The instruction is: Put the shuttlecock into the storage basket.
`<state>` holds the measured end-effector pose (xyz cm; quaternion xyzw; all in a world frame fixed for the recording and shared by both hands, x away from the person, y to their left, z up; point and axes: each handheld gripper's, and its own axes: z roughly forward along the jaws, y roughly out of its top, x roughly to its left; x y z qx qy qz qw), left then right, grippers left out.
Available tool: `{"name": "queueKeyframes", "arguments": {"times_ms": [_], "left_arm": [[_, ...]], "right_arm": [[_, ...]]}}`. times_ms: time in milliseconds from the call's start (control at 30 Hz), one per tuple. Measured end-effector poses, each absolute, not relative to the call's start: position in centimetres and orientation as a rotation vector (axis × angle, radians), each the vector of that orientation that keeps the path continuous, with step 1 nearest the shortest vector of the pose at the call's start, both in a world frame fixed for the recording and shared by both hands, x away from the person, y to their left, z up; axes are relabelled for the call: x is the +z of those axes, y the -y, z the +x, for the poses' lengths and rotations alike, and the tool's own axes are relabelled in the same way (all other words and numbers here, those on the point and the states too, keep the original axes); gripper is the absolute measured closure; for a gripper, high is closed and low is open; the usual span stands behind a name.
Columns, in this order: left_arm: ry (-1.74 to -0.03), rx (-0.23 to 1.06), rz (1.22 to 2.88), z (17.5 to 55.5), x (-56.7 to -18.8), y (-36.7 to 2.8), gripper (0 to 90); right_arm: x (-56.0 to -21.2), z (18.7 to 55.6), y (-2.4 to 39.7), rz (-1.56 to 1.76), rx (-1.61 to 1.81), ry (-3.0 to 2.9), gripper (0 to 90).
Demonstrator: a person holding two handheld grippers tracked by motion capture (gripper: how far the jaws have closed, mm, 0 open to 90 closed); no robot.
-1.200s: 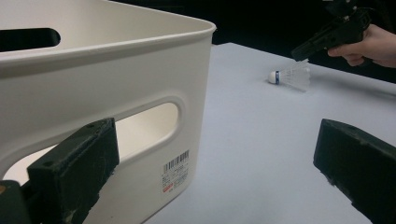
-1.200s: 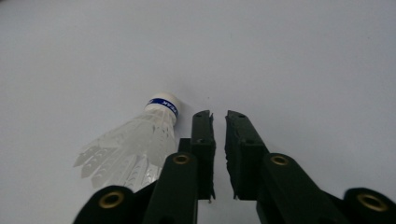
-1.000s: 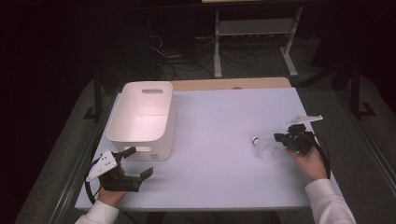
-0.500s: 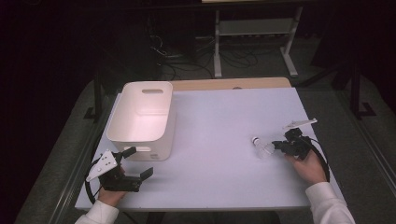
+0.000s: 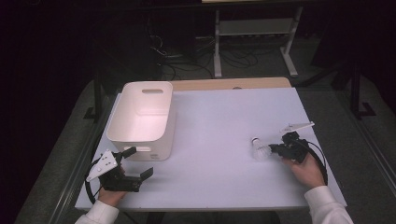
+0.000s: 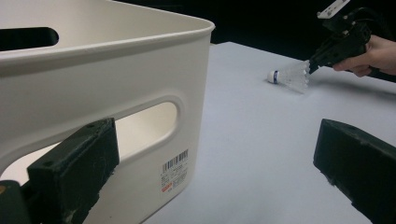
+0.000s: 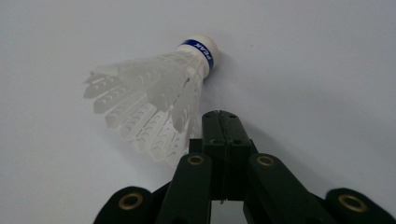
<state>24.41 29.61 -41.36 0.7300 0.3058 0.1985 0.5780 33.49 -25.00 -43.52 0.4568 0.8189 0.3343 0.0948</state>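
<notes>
My right tool (image 7: 219, 122), pressed closed, touches the shuttlecock (image 7: 154, 95) well right of the bin (image 5: 142, 119); my left tool (image 5: 135, 163) gapes wide beside that bin.

We cannot tell from the right gripper view whether the right gripper (image 7: 220, 122), its jaws pressed together, pinches a feather of the shuttlecock (image 7: 159, 100) or only touches it. In the left gripper view the white bin (image 6: 107, 88) runs off the left edge, and its barcode label (image 6: 174, 170) is too small for us to read.

Bin (image 5: 142, 119) at table's (image 5: 224, 121) left — shuttlecock (image 5: 258, 148) lies well right.
</notes>
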Motion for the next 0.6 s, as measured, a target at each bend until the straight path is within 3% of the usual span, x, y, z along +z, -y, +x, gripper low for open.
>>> {"name": "queueKeyframes", "arguments": {"times_ms": [600], "left_arm": [[-0.708, 0.466, 1.71, 24.4, -41.4, -29.6, 0.0]], "right_arm": [[-43.4, 33.4, 22.3, 1.279, 1.0, -2.507, 88.5]]}}
